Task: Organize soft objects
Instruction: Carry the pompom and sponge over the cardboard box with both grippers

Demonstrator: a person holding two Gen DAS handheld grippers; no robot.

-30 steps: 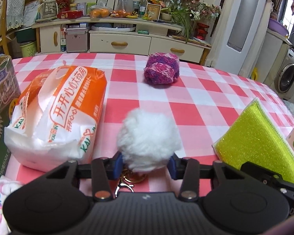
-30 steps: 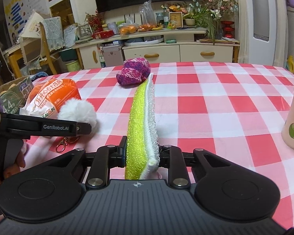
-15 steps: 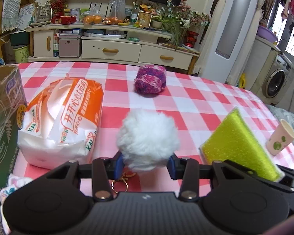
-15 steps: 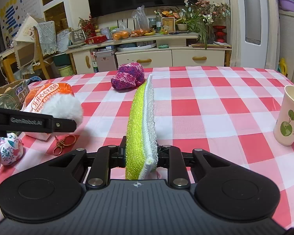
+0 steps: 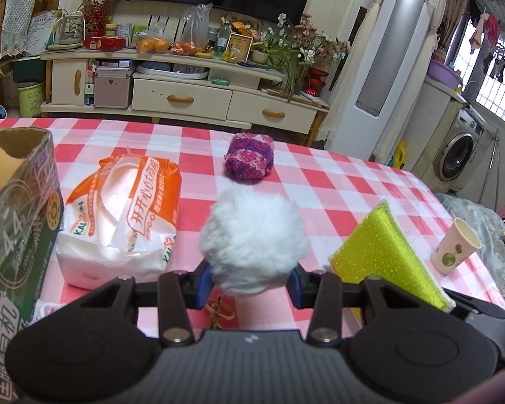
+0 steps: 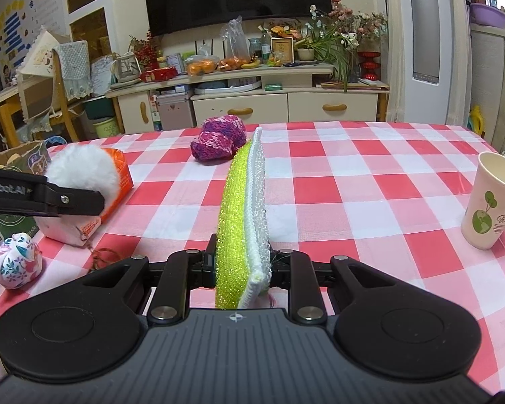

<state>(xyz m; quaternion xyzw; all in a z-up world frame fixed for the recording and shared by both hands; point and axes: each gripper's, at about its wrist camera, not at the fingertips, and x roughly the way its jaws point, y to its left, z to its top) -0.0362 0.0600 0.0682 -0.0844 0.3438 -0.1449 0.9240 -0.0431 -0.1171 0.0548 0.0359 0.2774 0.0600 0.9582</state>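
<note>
Between our left gripper's [image 5: 249, 282] jaws we pinch a round fluffy white pompom [image 5: 254, 239]; our right gripper [image 6: 242, 269] clamps a flat, glittery yellow-green sponge [image 6: 240, 208] edgewise, its white mesh backing rightward

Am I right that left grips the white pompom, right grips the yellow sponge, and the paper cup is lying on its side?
Not quite: the paper cup stands upright on the tablecloth, as the right wrist view shows. The left gripper does grip the white pompom, and the right gripper the yellow sponge.
</note>
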